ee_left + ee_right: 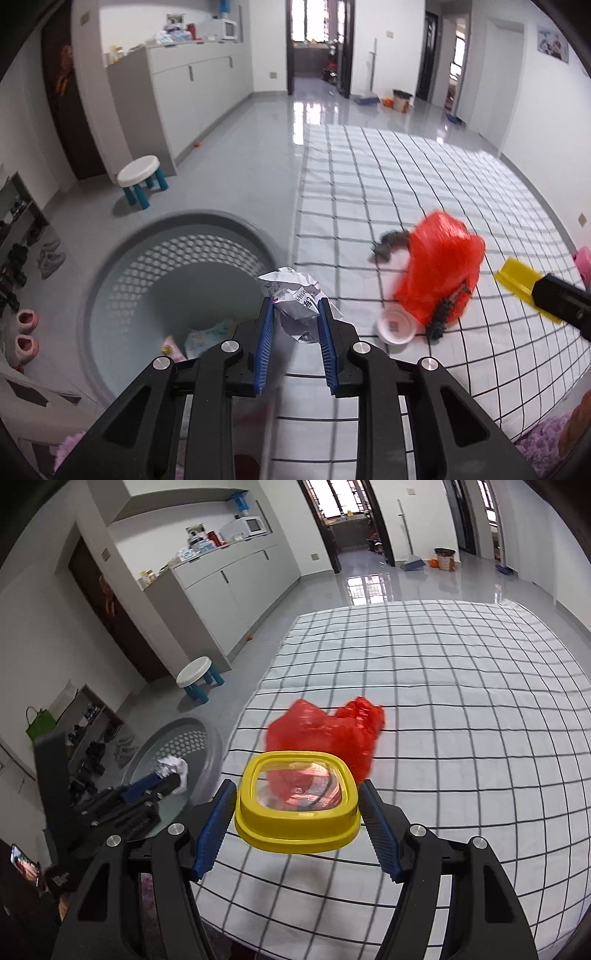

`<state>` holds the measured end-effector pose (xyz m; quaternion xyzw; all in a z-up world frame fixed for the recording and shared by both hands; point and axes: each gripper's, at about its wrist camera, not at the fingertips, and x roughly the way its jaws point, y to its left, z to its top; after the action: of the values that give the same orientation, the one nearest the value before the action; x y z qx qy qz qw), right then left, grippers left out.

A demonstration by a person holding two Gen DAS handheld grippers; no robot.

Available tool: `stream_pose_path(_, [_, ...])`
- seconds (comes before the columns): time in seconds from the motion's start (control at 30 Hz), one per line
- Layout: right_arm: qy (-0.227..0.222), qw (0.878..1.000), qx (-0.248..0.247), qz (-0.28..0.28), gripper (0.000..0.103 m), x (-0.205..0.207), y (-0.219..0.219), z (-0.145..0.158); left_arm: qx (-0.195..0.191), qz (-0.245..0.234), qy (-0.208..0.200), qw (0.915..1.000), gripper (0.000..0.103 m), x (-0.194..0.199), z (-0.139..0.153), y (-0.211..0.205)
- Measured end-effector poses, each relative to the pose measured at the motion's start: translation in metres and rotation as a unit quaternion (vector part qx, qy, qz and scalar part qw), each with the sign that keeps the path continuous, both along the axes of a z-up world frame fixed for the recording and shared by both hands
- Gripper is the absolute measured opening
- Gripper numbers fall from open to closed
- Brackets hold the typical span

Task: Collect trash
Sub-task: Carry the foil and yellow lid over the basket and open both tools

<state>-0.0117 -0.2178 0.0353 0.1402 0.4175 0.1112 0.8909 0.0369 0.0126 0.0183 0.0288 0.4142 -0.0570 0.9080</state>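
Left wrist view: left gripper (295, 314) has its blue pads clamped on a crumpled paper wad (295, 295), held in the air at the near rim of the grey perforated basket (122, 258), w/ some wrappers lying in its bottom. On the checked sheet (424, 177) to the right: red plastic bag (439, 266), small white lid (396, 326) touching its near edge, dark scraps beside it.

Right wrist view: right gripper (297, 801) has fingers set wide, clamped on a yellow-rimmed clear lid (297, 805) above the sheet's near edge. Red bag sits just beyond. Left gripper w/ paper wad visible at left, over the basket.
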Motion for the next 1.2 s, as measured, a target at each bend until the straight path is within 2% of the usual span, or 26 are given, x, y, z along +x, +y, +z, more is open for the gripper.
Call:
stream_pose_path(0.33, [-0.003,0.998,-0.008,0.066,0.066,0.021,0.073,0.011,0.003,0.061,-0.015,0.9980,0.024,-0.007,0.019,0.070])
stream_pose_path(0.67, [0.004,0.990,-0.015,0.139,0.066,0.048,0.159,0.005,0.005,0.112,-0.004,0.9937,0.024,-0.007,0.015,0.133])
stream_pose_path(0.87, [0.007,0.986,-0.025,0.163,0.066,0.062,0.193,-0.002,0.003,0.130,0.008,0.9915,0.024,-0.003,0.004,0.154])
stream_pose_path(1.2, [0.027,0.983,-0.038,0.178,0.066,0.084,0.222,-0.021,-0.011,0.144,0.037,0.9888,0.024,0.008,-0.016,0.171])
